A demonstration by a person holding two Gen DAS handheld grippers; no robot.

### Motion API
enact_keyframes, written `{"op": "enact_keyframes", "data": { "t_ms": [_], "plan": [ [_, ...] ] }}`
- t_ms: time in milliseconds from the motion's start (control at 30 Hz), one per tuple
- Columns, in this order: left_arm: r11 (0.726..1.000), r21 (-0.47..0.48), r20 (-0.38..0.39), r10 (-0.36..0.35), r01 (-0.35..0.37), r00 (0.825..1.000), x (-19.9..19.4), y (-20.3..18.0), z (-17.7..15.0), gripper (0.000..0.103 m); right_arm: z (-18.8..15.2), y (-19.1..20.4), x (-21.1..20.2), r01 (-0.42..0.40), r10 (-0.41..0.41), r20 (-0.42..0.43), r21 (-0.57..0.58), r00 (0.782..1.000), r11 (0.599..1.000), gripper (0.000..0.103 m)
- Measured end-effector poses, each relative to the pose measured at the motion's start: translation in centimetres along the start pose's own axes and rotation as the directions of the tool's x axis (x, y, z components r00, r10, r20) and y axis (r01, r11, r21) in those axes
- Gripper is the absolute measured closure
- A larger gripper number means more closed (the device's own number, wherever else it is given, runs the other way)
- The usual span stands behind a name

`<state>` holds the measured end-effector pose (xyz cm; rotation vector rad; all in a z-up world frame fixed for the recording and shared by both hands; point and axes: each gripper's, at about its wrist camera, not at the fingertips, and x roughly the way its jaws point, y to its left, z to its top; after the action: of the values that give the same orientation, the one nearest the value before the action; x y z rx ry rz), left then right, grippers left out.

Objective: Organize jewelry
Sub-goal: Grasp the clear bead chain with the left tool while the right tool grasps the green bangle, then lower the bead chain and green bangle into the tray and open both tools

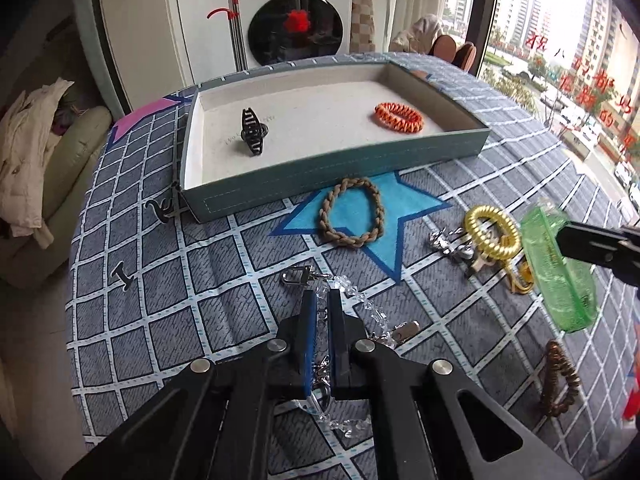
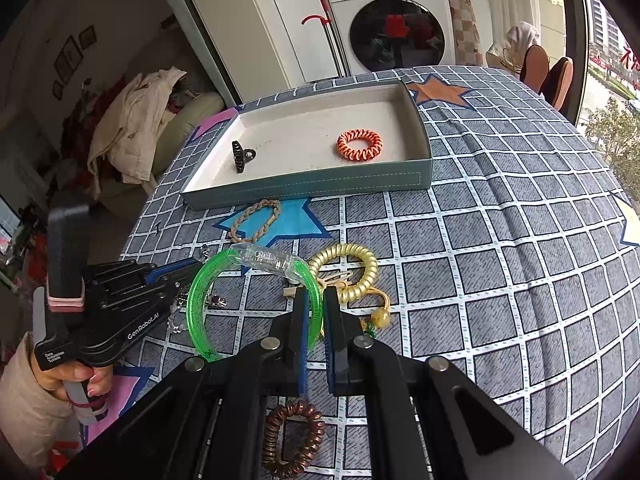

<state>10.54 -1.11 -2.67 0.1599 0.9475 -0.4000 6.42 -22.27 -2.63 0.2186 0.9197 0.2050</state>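
Observation:
A grey-green tray (image 1: 336,168) (image 2: 312,190) holds a black hair claw (image 1: 252,132) (image 2: 241,156) and an orange coil tie (image 1: 398,117) (image 2: 359,144). My left gripper (image 1: 322,298) is shut on a clear crystal bead chain (image 1: 372,308) on the cloth. My right gripper (image 2: 316,296) is shut on a green translucent bangle (image 2: 200,300) (image 1: 560,276), held above the table. A tan braided bracelet (image 1: 352,212) (image 2: 256,218), a gold coil tie (image 1: 494,232) (image 2: 352,268) and a copper coil tie (image 1: 560,380) (image 2: 294,440) lie on the cloth.
The table has a grey checked cloth (image 2: 500,280) with blue stars. A silver clip (image 1: 448,242) and small charms lie beside the gold coil. A washing machine (image 1: 296,12), a sofa with clothes (image 2: 132,140) and chairs (image 2: 548,76) stand beyond the table.

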Motion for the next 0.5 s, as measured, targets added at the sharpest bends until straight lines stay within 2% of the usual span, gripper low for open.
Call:
{"op": "enact_keyframes", "data": {
  "t_ms": [233, 500],
  "plan": [
    [0.994, -0.087, 0.117, -0.06, 0.07, 0.991, -4.7, 1.4, 1.4, 0.079, 0.7, -0.2, -0.6, -0.009, 0.009, 0.023, 0.008, 1.0, 1.0, 0.095],
    [0.994, -0.066, 0.189, -0.074, 0.087, 0.979, -7.7, 1.1, 3.6, 0.079, 2.3, 0.1, -1.1, -0.006, 0.006, 0.041, -0.01, 0.999, 1.0, 0.095]
  ]
}}
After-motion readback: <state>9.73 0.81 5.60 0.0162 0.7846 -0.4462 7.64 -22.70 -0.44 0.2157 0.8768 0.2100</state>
